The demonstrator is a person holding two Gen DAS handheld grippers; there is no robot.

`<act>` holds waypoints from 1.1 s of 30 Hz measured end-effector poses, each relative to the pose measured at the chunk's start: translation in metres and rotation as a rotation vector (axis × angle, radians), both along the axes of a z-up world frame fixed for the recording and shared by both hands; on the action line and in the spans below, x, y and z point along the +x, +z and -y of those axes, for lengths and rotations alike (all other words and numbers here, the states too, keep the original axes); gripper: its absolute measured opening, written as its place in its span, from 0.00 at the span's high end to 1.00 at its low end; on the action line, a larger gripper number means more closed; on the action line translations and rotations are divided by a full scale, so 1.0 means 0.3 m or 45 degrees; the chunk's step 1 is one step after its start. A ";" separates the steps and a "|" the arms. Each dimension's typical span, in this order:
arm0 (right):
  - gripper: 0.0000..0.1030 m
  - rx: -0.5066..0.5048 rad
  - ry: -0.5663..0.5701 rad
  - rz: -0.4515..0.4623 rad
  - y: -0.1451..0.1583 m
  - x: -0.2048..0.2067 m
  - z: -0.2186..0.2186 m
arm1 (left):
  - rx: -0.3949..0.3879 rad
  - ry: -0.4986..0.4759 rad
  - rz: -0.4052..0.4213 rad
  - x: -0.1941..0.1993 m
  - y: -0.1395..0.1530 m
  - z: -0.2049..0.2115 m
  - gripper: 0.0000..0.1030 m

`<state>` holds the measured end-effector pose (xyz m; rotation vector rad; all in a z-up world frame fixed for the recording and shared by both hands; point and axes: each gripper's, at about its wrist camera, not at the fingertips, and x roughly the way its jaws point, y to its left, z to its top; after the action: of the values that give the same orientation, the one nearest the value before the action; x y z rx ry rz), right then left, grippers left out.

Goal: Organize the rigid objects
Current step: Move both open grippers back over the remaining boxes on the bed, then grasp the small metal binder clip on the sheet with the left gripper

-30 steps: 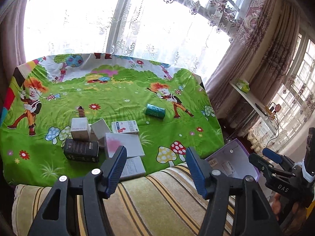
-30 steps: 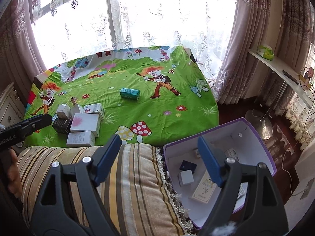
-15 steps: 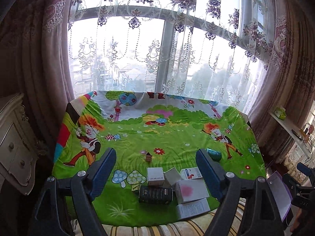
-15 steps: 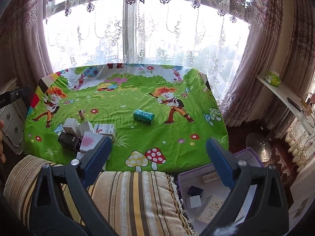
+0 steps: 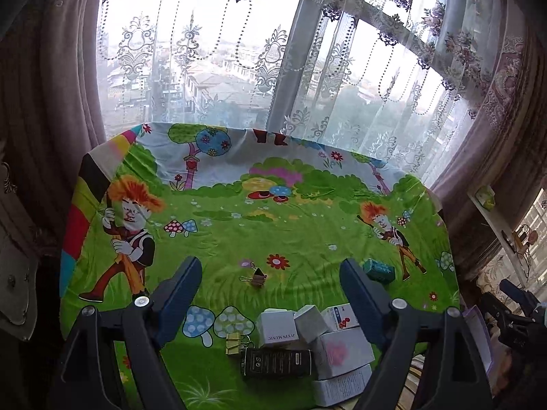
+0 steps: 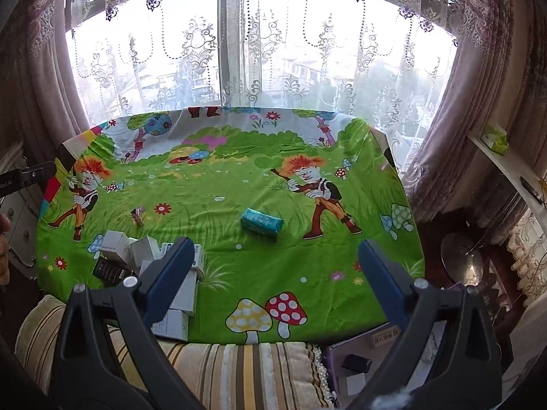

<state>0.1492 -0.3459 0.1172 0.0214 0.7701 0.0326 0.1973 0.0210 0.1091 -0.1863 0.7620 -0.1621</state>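
A cluster of small boxes lies at the near edge of the table: white boxes (image 5: 275, 327), a black box (image 5: 276, 362) and a white box with a pink mark (image 5: 343, 351). The cluster also shows in the right wrist view (image 6: 131, 249). A teal box (image 5: 378, 270) (image 6: 261, 222) lies alone to the right. A binder clip (image 5: 255, 277) lies mid-table, and a yellow clip (image 5: 233, 343) beside the boxes. My left gripper (image 5: 270, 287) is open and empty above the cluster. My right gripper (image 6: 273, 266) is open and empty, near the table's front edge.
The table wears a green cartoon cloth (image 6: 222, 184). A striped cushion (image 6: 239, 369) lies in front of it. A purple-rimmed box (image 6: 362, 362) holding small items stands on the floor at right. Curtains and a window are behind; a shelf (image 6: 506, 164) is at right.
Both grippers have risen and tilted up toward the table. The left one moved in over the cluster of boxes. Both stayed open.
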 end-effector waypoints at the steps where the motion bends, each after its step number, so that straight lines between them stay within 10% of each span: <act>1: 0.05 0.022 -0.001 -0.012 -0.010 0.023 0.005 | 0.012 -0.010 -0.010 0.024 -0.012 0.002 0.21; 14: 0.05 0.161 -0.101 -0.230 -0.199 0.283 0.057 | 0.091 -0.205 -0.244 0.266 -0.292 0.029 0.49; 33: 0.05 0.291 -0.206 -0.444 -0.388 0.502 0.057 | 0.337 -0.433 -0.374 0.394 -0.536 0.165 0.64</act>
<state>0.2998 -0.3630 0.0009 0.3130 1.1081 -0.0384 0.3154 -0.0284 -0.0516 0.1773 1.0962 -0.3590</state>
